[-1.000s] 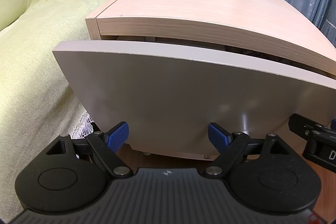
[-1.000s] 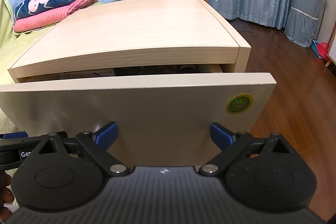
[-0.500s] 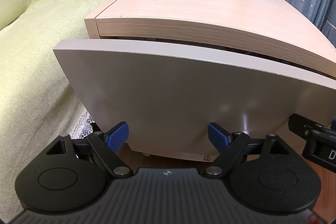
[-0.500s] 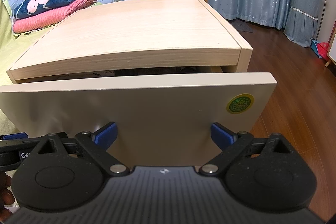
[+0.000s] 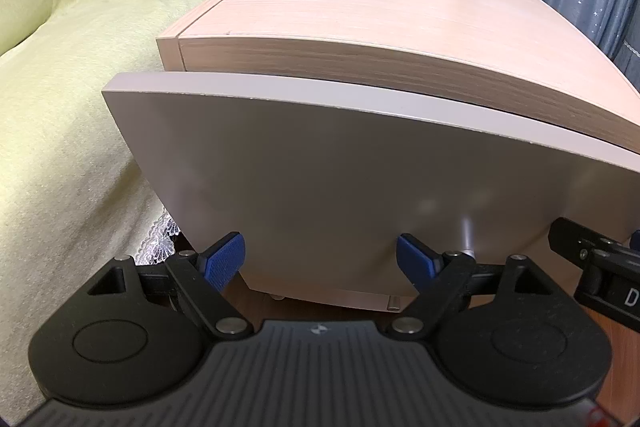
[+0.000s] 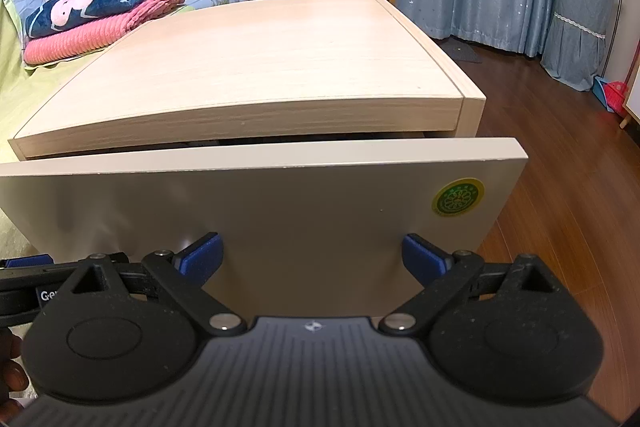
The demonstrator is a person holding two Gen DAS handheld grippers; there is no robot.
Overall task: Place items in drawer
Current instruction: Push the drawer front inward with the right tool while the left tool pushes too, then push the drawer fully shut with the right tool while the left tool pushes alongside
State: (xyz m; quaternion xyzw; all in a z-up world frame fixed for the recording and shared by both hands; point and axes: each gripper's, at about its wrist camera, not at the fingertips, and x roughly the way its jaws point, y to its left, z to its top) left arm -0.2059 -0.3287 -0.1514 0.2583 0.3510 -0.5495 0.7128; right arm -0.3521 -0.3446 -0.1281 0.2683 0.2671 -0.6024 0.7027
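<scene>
A low cabinet of pale wood-grain board (image 6: 256, 67) stands on a dark reddish-brown plank floor (image 6: 560, 155), its flat top bare. To its left, close against its side, runs a bed under a yellow-green cover (image 5: 60, 115) with a strip of white lace trim (image 5: 158, 239) at the lower edge. On the bed lie 2 folded blankets in a stack: a ribbed pink one (image 6: 92, 35) below and a navy patterned one (image 6: 100, 1) on top

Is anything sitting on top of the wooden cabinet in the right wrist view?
No. The cabinet top is bare light wood from edge to edge, above the drawer front.
</scene>
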